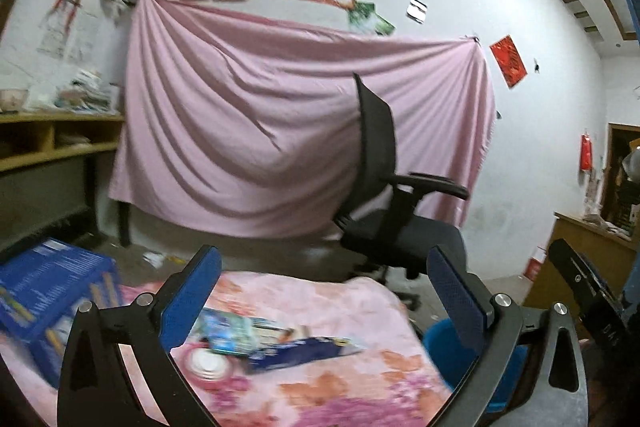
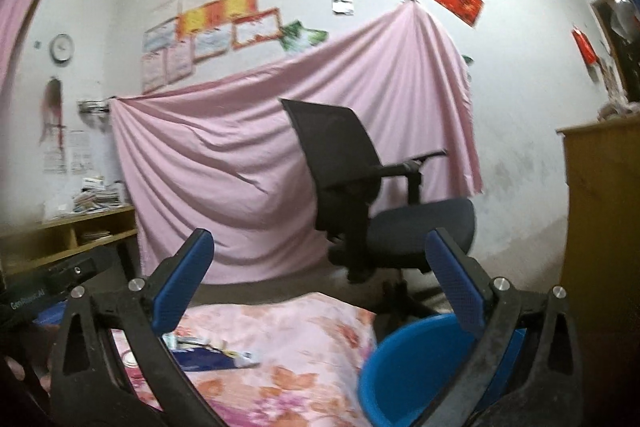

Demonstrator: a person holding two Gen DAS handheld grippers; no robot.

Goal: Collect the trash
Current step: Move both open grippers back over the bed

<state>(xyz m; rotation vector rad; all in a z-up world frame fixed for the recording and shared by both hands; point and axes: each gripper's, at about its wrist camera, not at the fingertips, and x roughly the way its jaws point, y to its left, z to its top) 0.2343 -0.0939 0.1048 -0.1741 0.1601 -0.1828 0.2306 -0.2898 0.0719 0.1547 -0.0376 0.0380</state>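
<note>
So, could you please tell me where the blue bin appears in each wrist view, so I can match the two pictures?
Left wrist: blue bin at lower right, mostly behind the right finger of the left tool.
Right wrist: lower right, larger, beside the floral cloth.
Shared landmark: the black office chair before the pink sheet.

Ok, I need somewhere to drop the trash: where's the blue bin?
The blue bin sits lower right in both views, beside the floral blanket, below the office chair.
</note>
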